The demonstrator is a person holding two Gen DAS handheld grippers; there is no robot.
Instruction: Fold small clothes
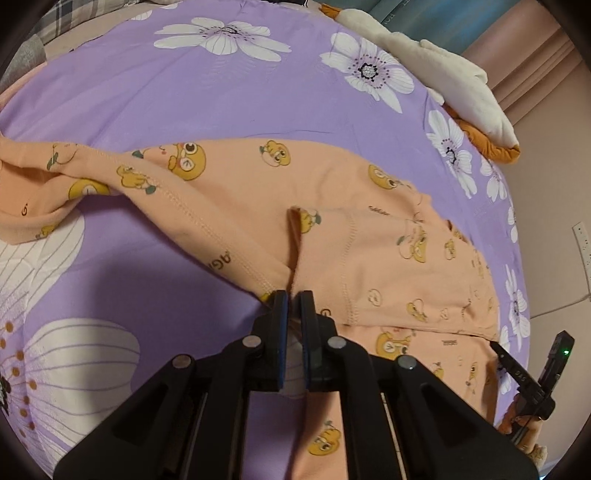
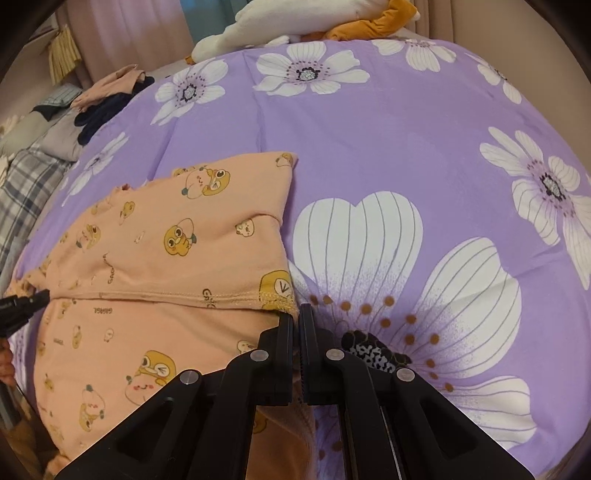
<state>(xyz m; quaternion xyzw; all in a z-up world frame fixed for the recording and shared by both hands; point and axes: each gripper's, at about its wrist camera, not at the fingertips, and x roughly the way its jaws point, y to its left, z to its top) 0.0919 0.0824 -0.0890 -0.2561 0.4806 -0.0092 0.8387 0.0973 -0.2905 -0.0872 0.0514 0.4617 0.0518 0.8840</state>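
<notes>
Peach cartoon-print garment lies lengthwise from frame left to lower right on floral sheet; left gripper and right gripper each clamp its hem.

The small garment lies on the bed cover, near the front edge. The left tool pinches its near edge, and a fold runs off to the left from there. In the right wrist view, the garment lies to the left, and the right tool pinches its right corner. A soft toy lies at the far edge of the bed. A pile of clothes sits far left.
</notes>
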